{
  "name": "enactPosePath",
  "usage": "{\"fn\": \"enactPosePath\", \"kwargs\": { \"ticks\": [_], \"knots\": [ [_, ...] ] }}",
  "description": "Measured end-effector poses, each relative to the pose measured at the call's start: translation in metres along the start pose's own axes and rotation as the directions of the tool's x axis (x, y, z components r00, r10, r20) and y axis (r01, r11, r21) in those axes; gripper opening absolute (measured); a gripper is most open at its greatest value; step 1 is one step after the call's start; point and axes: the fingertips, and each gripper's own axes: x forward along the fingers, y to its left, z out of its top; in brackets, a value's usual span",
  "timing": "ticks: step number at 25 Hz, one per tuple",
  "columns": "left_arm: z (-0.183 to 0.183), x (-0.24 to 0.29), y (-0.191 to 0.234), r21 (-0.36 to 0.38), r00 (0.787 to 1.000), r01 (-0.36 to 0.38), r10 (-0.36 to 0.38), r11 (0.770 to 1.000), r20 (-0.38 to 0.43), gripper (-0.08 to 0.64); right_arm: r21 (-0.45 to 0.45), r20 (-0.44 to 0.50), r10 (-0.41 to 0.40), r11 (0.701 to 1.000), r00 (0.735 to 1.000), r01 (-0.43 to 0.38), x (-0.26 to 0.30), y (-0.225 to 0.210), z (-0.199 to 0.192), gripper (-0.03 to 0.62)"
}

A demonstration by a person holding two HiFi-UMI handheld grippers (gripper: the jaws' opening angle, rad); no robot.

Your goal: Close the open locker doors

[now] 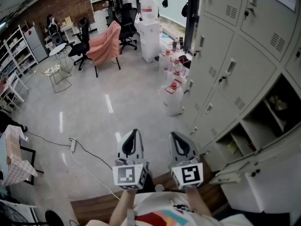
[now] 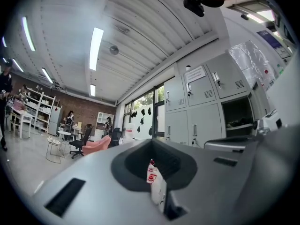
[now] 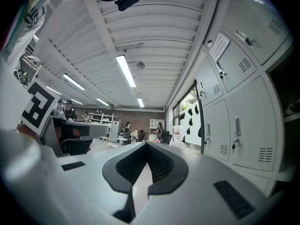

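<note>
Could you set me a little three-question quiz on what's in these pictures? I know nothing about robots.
1. True or false: the right gripper is clamped on a locker handle.
2. The armchair on the open floor is: A pink, B green, C black?
3. Fill in: the open locker compartments are on the person's ___ side.
Key: 1 false (shut, empty, clear of the lockers); 2 A; 3 right.
</note>
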Motion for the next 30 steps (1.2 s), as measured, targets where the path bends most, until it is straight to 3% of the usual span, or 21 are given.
{"fn": "enactPosePath", "kwargs": {
  "ticks": [11, 18, 23, 26, 30],
  "knots": [
    [-0.012, 0.077, 0.030, 0.057, 0.998, 0.048, -0.050, 0.997, 0.048, 0.005, -0.022, 0.033, -0.013, 1.000, 0.999, 0.014, 0.078, -0.022, -0.019, 0.005],
    [-0.051, 0.131, 0.093, 0.040, 0.999, 0.049, -0.050, 0.998, 0.015, 0.005, -0.019, 0.039, -0.021, 1.000, 0.999, 0.021, 0.160, -0.009, -0.060, 0.005],
    [-0.054, 0.162, 0.143, 0.019, 0.997, 0.037, -0.038, 0.999, 0.062, 0.005, -0.045, 0.040, 0.010, 0.999, 0.999, -0.008, 0.213, 0.009, -0.064, 0.005],
    [-0.061, 0.176, 0.172, -0.030, 1.000, 0.003, -0.002, 1.000, 0.028, 0.005, -0.054, 0.009, 0.014, 0.998, 1.000, -0.014, 0.241, 0.015, -0.073, 0.005],
    [-0.074, 0.193, 0.199, -0.030, 1.000, 0.001, -0.001, 1.000, -0.004, 0.005, -0.064, 0.004, 0.021, 0.998, 1.000, -0.021, 0.272, 0.027, -0.074, 0.005]
  ]
}}
